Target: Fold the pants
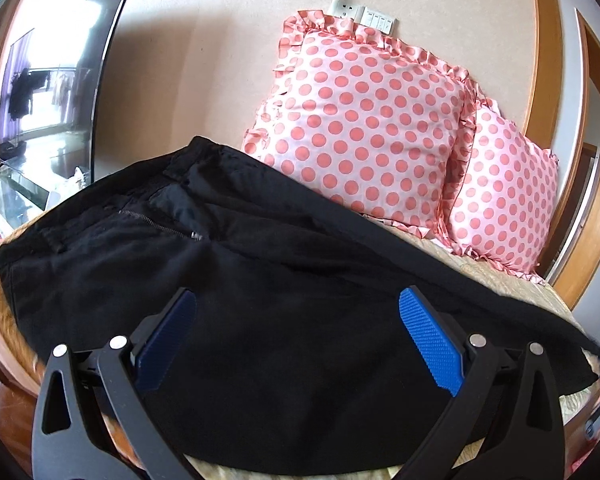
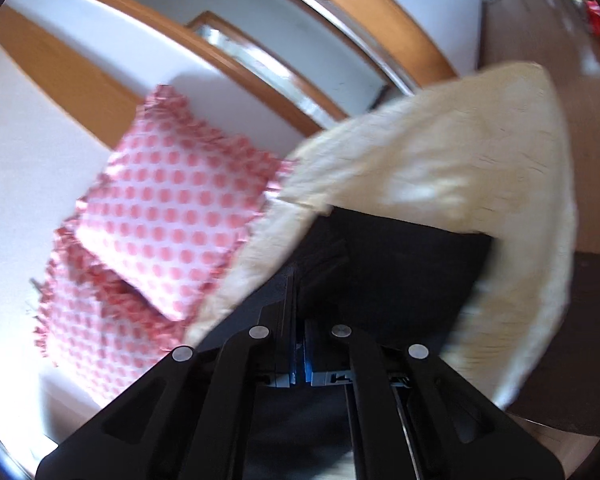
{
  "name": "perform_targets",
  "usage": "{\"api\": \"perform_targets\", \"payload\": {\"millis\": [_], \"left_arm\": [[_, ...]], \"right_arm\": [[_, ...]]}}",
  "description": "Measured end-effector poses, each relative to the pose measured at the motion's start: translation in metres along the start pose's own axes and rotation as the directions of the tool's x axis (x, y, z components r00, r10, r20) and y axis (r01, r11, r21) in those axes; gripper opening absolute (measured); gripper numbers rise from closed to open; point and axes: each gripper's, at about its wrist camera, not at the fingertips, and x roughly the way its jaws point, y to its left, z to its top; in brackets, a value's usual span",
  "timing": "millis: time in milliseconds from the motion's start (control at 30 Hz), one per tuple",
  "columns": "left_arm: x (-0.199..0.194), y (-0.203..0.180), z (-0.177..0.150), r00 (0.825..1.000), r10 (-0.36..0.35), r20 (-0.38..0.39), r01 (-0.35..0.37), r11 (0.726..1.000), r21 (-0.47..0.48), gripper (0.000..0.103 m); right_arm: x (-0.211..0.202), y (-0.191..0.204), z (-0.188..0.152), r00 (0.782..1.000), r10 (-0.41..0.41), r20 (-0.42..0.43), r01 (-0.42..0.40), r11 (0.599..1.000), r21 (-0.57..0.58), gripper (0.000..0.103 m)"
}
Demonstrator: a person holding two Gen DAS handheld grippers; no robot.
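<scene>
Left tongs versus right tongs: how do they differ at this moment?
The left tongs stand wide open above the black pants, gripping nothing. The right tongs are shut, pads together, over the pants; whether they pinch fabric is unclear. Both have black frames and blue pads.

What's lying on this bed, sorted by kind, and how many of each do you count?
Black pants: 1
Pink dotted pillows: 2, a front one and one behind it
Cream bed cover: 1
Total: 4
</scene>
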Motion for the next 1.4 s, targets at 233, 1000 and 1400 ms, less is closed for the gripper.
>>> {"api": "perform_targets", "payload": {"millis": [233,1000,1400], "left_arm": [[0.051,0.03,0.071,0.996,0.005,-0.089,-0.014,0.995,-0.098,0.101],[0.354,0.072,0.167,0.774,0.314,-0.55,-0.452,0.882,-0.134,0.069],[0.294,0.085,0.173,0.843,0.312,-0.438,-0.424,0.887,-0.184,0.006]], "right_arm": [[0.005,-0.007,-0.008,0.999,-0.028,-0.028,0.027,0.999,-0.029,0.002],[0.011,0.005,-0.01,0.991,-0.125,-0.05,0.113,0.974,-0.196,0.002],[0.011,0.005,-0.008,0.992,-0.117,-0.057,0.103,0.975,-0.199,0.002]]}}
